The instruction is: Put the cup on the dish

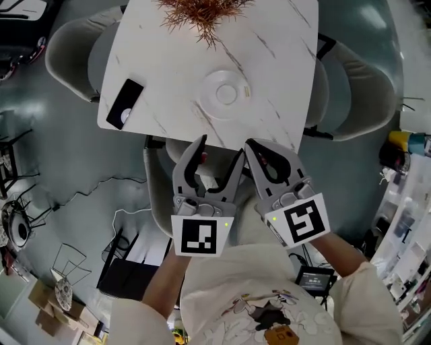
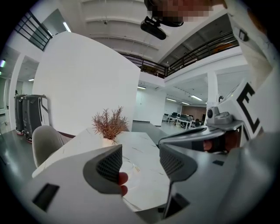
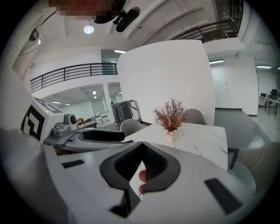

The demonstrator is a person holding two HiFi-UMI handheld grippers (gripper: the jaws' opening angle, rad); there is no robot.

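So, head view first: the dish (image 1: 210,102) is sitting mid-worktop (image 1: 283,54), upper centre of the frame, with a dried plant (image 1: 202,13) above it and a black phone-like slab (image 1: 126,103) off to the left. I'm not finding a separate cup anywhere. The small raised ring in the middle of the dish might be it, but I honestly can't tell. Both grippers are hanging just below the worktop's near edge. The left gripper (image 1: 222,147) is pointing almost straight up-frame at the dish. The right gripper (image 1: 259,143) is sitting a bit to the lower right of it, so I'm guessing the left is slightly nearer. The dish is round, so no long axis is mattering here.

Left gripper view: the left gripper (image 2: 141,159) is showing its fingers spread wide with nothing between them. Through the gap I'm seeing pale worktop (image 2: 144,142) and a faint round outline that looks like the dish (image 2: 133,169), straight ahead. The plant (image 2: 110,124) is standing beyond it.

Right gripper view: the right gripper (image 3: 141,151) is showing its fingers pinched together at the tips, gripping nothing. The plant (image 3: 170,116) is sitting up and to the right, and no dish is showing.
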